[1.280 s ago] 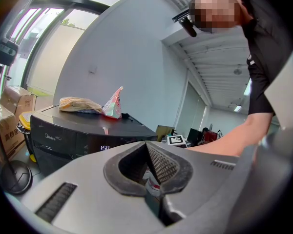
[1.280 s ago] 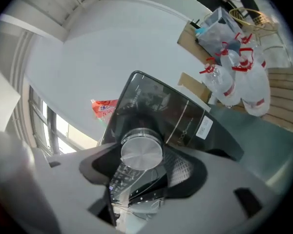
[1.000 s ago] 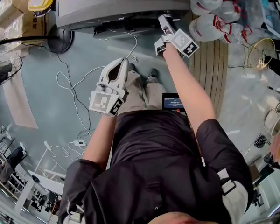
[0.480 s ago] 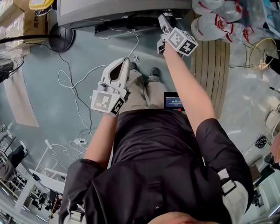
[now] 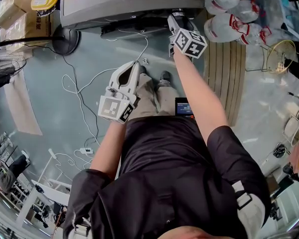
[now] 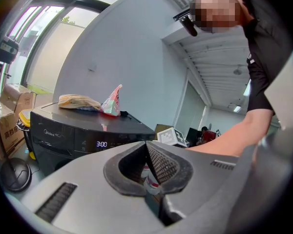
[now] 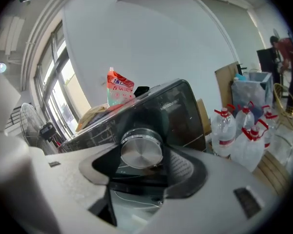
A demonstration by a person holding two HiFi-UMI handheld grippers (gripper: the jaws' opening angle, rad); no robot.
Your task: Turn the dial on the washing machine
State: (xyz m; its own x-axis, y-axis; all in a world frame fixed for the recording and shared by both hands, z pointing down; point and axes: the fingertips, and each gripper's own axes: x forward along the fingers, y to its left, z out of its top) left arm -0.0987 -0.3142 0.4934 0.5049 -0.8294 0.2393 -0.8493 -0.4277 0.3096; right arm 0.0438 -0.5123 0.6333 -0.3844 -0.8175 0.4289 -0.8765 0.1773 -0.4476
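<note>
The dark washing machine (image 5: 129, 4) stands in front of the person. Its round silver dial (image 7: 141, 149) sits on the front panel (image 7: 178, 106). My right gripper (image 7: 142, 163) is shut on the dial, one pad on each side of its rim. In the head view the right gripper (image 5: 175, 18) reaches up to the machine's front edge and hides the dial. My left gripper (image 5: 134, 67) hangs lower over the floor, shut with nothing in it. In the left gripper view its tips (image 6: 146, 147) meet, and the machine's display (image 6: 101, 144) glows beyond them.
Several water bottles (image 5: 229, 14) stand right of the machine on a slatted wooden pallet (image 5: 224, 73). White cables (image 5: 84, 88) trail over the floor. Cardboard boxes (image 5: 15, 9) lie at the far left. A pink pouch (image 7: 118, 87) and a cloth (image 6: 78, 101) rest on top of the machine.
The right gripper has rolled about its own axis while on the dial, so its marker cube now faces differently. The left gripper has stayed where it was.
</note>
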